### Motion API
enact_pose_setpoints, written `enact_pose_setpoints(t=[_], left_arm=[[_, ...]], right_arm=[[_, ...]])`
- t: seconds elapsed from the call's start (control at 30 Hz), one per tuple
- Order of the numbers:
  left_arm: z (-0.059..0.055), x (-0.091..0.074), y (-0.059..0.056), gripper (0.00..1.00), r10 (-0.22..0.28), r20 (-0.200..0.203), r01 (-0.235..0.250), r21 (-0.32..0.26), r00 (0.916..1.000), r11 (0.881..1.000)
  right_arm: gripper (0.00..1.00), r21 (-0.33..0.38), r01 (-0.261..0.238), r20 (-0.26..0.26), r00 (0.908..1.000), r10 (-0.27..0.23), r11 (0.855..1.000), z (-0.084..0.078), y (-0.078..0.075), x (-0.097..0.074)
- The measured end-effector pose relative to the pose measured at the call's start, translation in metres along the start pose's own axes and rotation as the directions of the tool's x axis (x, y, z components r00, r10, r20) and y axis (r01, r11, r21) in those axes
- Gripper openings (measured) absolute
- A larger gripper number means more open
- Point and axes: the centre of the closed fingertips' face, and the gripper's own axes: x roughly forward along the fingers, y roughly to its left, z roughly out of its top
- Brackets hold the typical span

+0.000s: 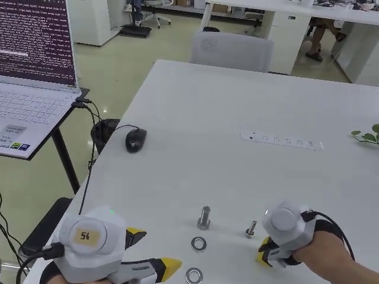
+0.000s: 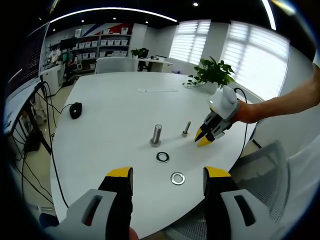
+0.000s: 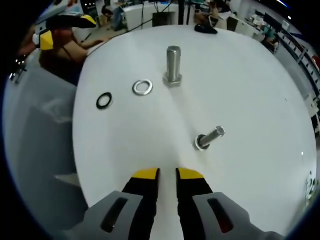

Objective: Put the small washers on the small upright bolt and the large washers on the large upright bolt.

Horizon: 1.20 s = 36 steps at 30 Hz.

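Observation:
On the white table (image 1: 237, 118) a large upright bolt (image 1: 204, 218) stands near the front edge, with a small bolt (image 1: 251, 229) to its right. One washer (image 1: 199, 244) lies flat just in front of the large bolt and a second washer (image 1: 193, 275) lies nearer the edge. My left gripper (image 1: 153, 251) hovers open at the front left. In the left gripper view the left gripper (image 2: 169, 174) has its jaws wide apart, the near washer (image 2: 177, 178) ahead of them. My right gripper (image 3: 167, 174) is shut and empty, short of the leaning small bolt (image 3: 210, 137).
A black mouse (image 1: 135, 139) with its cable lies at the table's left side, and a white power strip (image 1: 281, 141) sits farther back on the right. A laptop (image 1: 29, 89) stands on a side stand to the left. A grey chair (image 1: 232, 50) is behind the table.

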Motion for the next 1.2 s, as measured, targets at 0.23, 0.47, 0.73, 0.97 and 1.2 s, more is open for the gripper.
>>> enact_pose_setpoints(t=[0.23,0.47,0.73,0.97,1.2], left_arm=[[0.001,-0.002,-0.001,0.56,-0.002,0.006,0.002,0.001,1.0,1.0],[0.001,-0.007,0.003,0.56,0.007,0.014,-0.007,-0.004,0.9999,1.0],[0.0,-0.011,0.007,0.56,0.019,0.019,-0.019,-0.013,0.9996,1.0],[0.0,-0.01,0.007,0.56,0.021,0.023,-0.021,-0.015,0.9995,1.0],[-0.001,-0.011,0.008,0.56,0.025,0.019,-0.025,-0.016,0.9995,1.0]], right_arm=[[0.17,-0.151,-0.1,0.045,0.9932,0.107,0.984,0.036,0.044,0.014],[0.24,-0.276,-0.169,0.065,0.9788,0.194,0.946,0.074,0.08,0.029],[0.29,-0.446,-0.211,0.001,0.9716,0.237,0.87,0.093,0.097,0.037],[0.28,-0.489,-0.235,-0.024,0.9664,0.256,0.84,0.099,0.102,0.041],[0.25,-0.522,-0.214,-0.033,0.9724,0.231,0.826,0.098,0.1,0.042]])
